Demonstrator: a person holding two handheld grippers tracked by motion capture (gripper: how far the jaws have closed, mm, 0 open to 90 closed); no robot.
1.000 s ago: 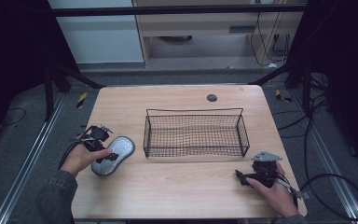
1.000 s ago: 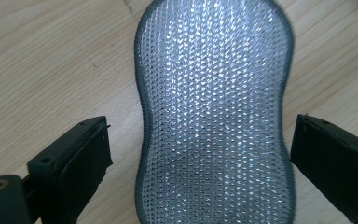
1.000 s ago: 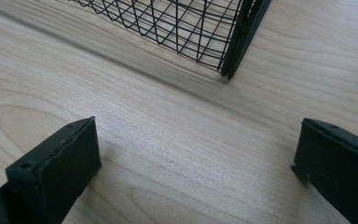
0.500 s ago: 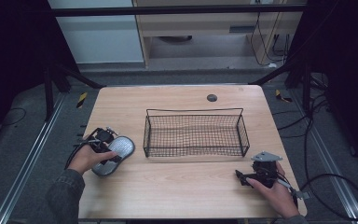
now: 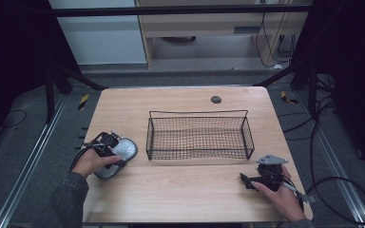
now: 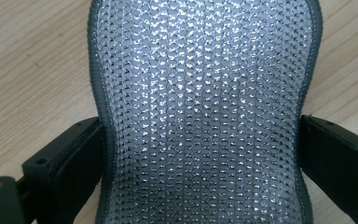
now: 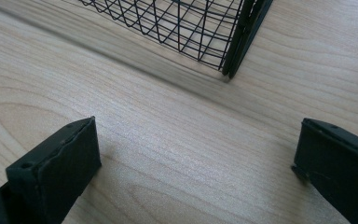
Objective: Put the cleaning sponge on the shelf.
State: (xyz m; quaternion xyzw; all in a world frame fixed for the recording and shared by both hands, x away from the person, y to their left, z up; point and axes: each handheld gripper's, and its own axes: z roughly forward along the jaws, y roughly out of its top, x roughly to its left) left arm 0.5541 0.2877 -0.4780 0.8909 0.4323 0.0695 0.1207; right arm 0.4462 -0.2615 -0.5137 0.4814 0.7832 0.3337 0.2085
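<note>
A silver mesh insole point(image 5: 127, 148) with a grey rim lies flat on the wooden table point(image 5: 180, 194) at the left. My left gripper point(image 5: 115, 151) is lowered over it. In the left gripper view the insole point(image 6: 200, 70) runs between the two black jaws at its narrow waist. Those jaws have just been opening, and the left gripper point(image 6: 203, 154) stands open with each jaw close against an insole edge. My right gripper point(image 5: 247, 182) rests near the front right of the table. In its own view the right gripper point(image 7: 196, 163) is open over bare wood.
A black wire basket point(image 5: 197, 114) stands in the middle of the table, and its near corner point(image 7: 233, 51) shows ahead of the right gripper. A small dark round hole point(image 5: 216, 99) sits near the table's far edge. Dark floor and cables surround the table.
My left hand and gripper have shifted a little to the right and down onto the insole. The insole, basket and right gripper have stayed put.
</note>
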